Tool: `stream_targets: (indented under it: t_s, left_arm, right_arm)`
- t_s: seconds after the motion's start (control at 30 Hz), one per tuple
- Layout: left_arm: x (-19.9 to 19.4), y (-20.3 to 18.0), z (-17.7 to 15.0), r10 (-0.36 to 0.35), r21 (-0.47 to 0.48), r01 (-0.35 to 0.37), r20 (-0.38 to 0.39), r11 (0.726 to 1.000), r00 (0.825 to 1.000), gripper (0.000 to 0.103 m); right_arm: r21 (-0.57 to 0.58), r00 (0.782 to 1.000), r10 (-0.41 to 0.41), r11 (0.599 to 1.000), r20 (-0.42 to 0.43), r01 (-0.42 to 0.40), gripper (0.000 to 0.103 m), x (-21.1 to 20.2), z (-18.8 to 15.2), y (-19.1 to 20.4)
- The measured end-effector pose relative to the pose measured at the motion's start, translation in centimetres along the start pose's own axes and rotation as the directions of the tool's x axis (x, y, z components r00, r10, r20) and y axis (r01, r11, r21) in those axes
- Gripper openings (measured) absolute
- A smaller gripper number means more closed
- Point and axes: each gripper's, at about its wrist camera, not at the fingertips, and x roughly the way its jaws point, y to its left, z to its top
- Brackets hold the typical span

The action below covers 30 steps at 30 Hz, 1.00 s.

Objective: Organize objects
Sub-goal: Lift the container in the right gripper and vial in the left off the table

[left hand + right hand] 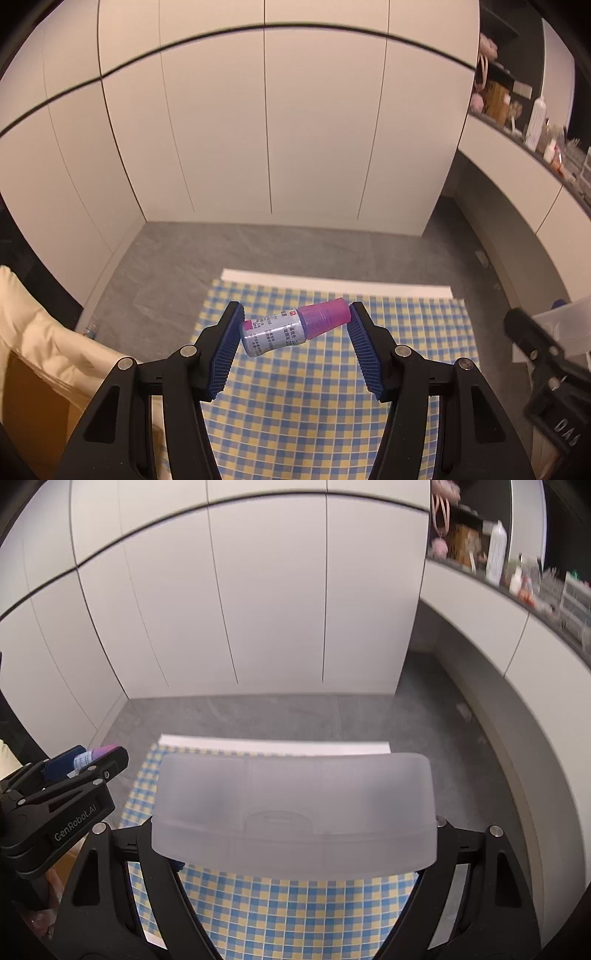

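Both wrist cameras ride high, tilted down along their fingers — each looks over the checked cloth [332,387] toward white cabinet doors [266,122]. Shared ground: cloth, grey floor [240,716], cabinets — the left view sits further left.

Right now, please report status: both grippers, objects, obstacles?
Left hand-held gripper shut on bottle, endwise. Right hand-held gripper shut on frosted box. Both above checked cloth. Nothing in the way.

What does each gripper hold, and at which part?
Left gripper: small pink-capped bottle, pinched end to end. Right gripper: frosted translucent plastic box, by its short sides.
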Motion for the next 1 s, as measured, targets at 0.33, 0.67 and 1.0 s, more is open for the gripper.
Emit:
stream_targets:
  t_s: [0.33,0.67,1.0]
  left_arm:
    - [-7.5,1.6,3.1,0.016,-0.010,-0.015,0.087,1.000,0.996,0.058]
    - [-10.8,2.7,2.7,0.006,-0.015,-0.005,0.091,1.000,0.996,0.058]
    - [-11.7,2.7,1.3,0.009,0.001,-0.009,0.074,1.000,0.997,0.058]
  right_arm:
    - [-0.042,0.994,-0.006,0.999,0.105,0.010,0.085,-7.8,4.1,2.2]
    - [-0.053,0.991,-0.016,0.998,0.132,0.024,0.085,-11.6,3.3,2.9]
    - [-0.043,0.993,-0.008,0.999,0.118,0.014,0.085,-13.0,1.5,2.7]
